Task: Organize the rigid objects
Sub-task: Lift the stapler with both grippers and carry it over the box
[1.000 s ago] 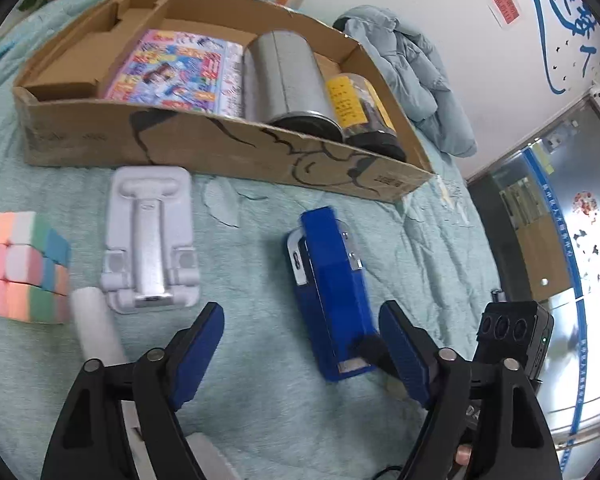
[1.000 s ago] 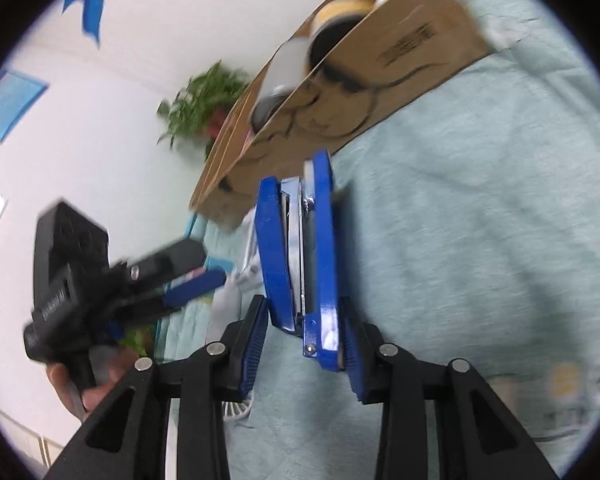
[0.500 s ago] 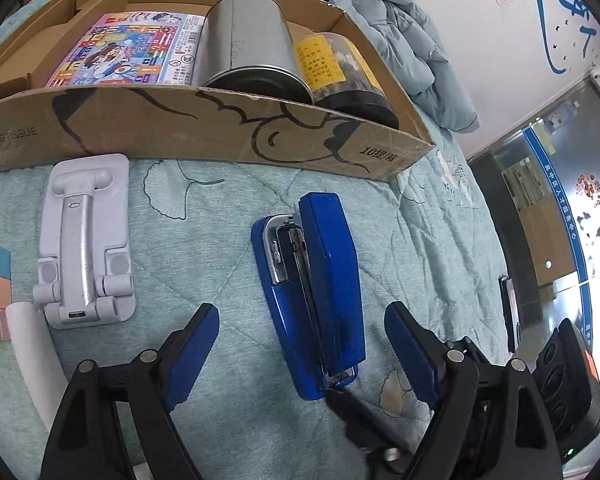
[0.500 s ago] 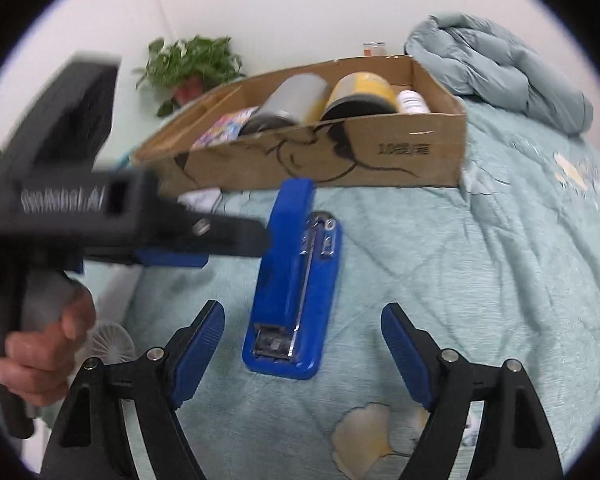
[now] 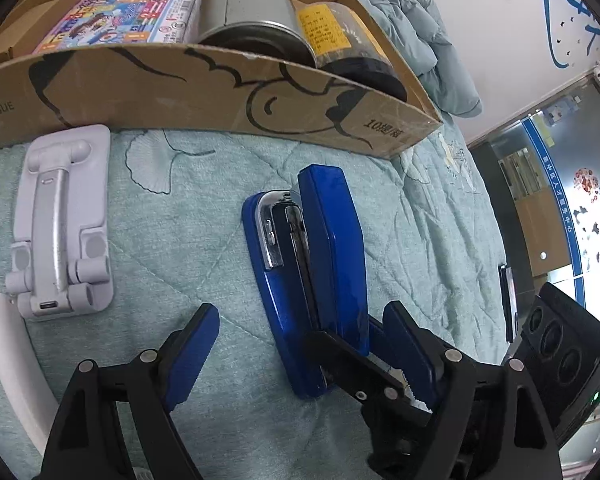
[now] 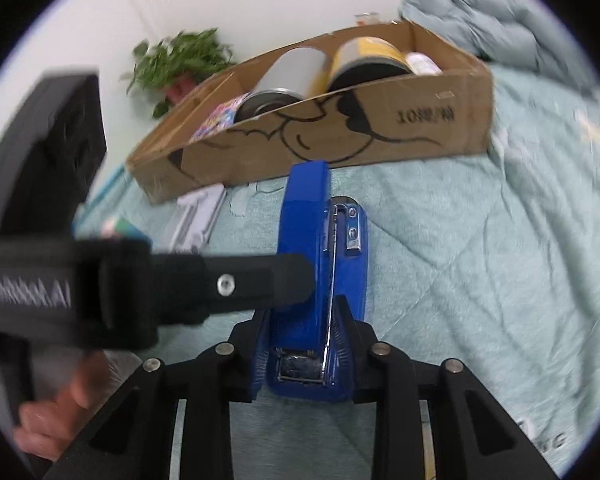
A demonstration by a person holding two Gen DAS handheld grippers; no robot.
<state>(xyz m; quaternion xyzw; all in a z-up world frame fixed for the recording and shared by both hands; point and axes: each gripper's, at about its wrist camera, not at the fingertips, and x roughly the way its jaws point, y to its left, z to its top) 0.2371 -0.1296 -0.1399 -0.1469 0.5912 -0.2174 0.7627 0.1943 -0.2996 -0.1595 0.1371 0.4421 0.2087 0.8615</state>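
Blue plastic stapler with a metal staple channel (image 5: 316, 264) lies on its side on the pale green quilted bedspread (image 5: 188, 232), just in front of the long brown cardboard box with black line drawings on its wall (image 5: 204, 92). In the right wrist view the right gripper (image 6: 304, 344) has its two blue-padded fingers pressed against both sides of the stapler's near end (image 6: 312, 320), clamped on it while it rests on the quilt. The left gripper (image 5: 296, 348) hangs over the same end with its blue pads spread wide, the stapler lying between them and touched by neither; one black finger of the right gripper crosses in front of its right pad.

Inside the box lie a grey metal cylindrical tin (image 5: 252, 12), a dark jar with a yellow label (image 5: 340, 40) beside it, and a colourful printed flat packet (image 5: 120, 8) to the left. On the quilt left of the stapler lies a white folding phone stand (image 5: 60, 220), touching the box wall at its far end, with a white tube (image 5: 8, 356) near its lower edge. A pale blue rumpled padded jacket (image 5: 416, 40) sits beyond the box's right end, and a green potted plant (image 6: 180, 60) stands behind it in the right wrist view
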